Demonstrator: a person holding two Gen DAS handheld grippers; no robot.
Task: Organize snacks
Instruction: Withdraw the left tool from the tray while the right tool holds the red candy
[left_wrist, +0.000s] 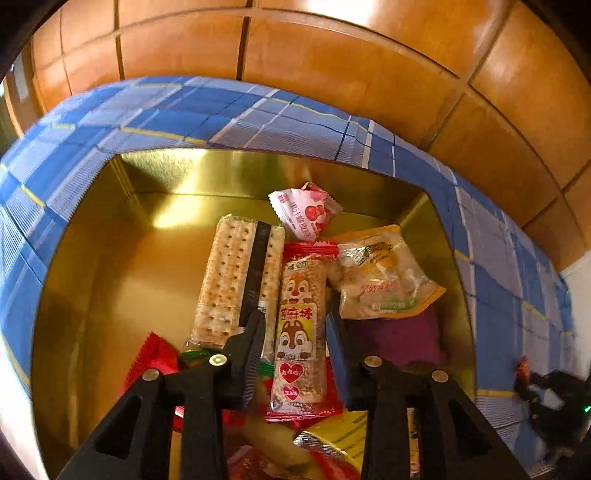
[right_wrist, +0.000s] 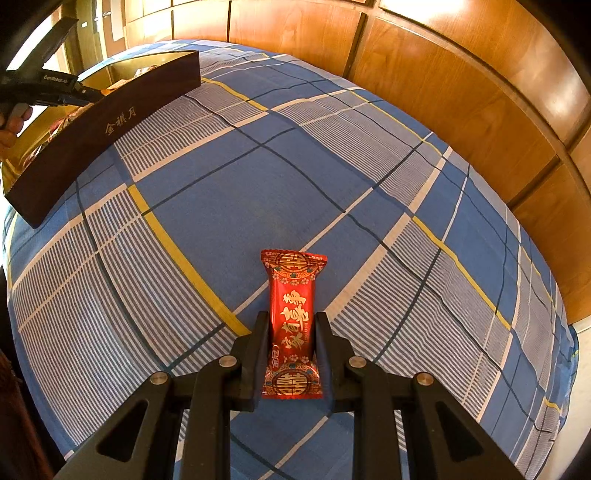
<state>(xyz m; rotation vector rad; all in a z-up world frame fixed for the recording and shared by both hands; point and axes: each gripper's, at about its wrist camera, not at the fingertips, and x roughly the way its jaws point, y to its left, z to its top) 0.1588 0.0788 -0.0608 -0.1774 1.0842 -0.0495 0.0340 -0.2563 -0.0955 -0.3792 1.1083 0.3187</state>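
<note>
In the left wrist view my left gripper (left_wrist: 295, 325) hangs open over a gold-lined box (left_wrist: 110, 266), its fingers either side of a squirrel-print sesame bar (left_wrist: 299, 332) without pinching it. Beside the bar lie a cracker pack (left_wrist: 236, 280), a pink-and-white candy (left_wrist: 306, 214) and a yellow-edged clear snack bag (left_wrist: 376, 280). In the right wrist view my right gripper (right_wrist: 291, 332) is shut on a red and gold candy bar (right_wrist: 293, 321) just above the blue plaid cloth (right_wrist: 258, 192). The box's dark outer wall (right_wrist: 103, 136) shows at far left.
A wood-panelled wall (right_wrist: 461, 92) runs behind the bed. More red and yellow wrappers (left_wrist: 332, 443) fill the box's near end. The left gripper's body (right_wrist: 48, 85) and the hand holding it show above the box in the right wrist view.
</note>
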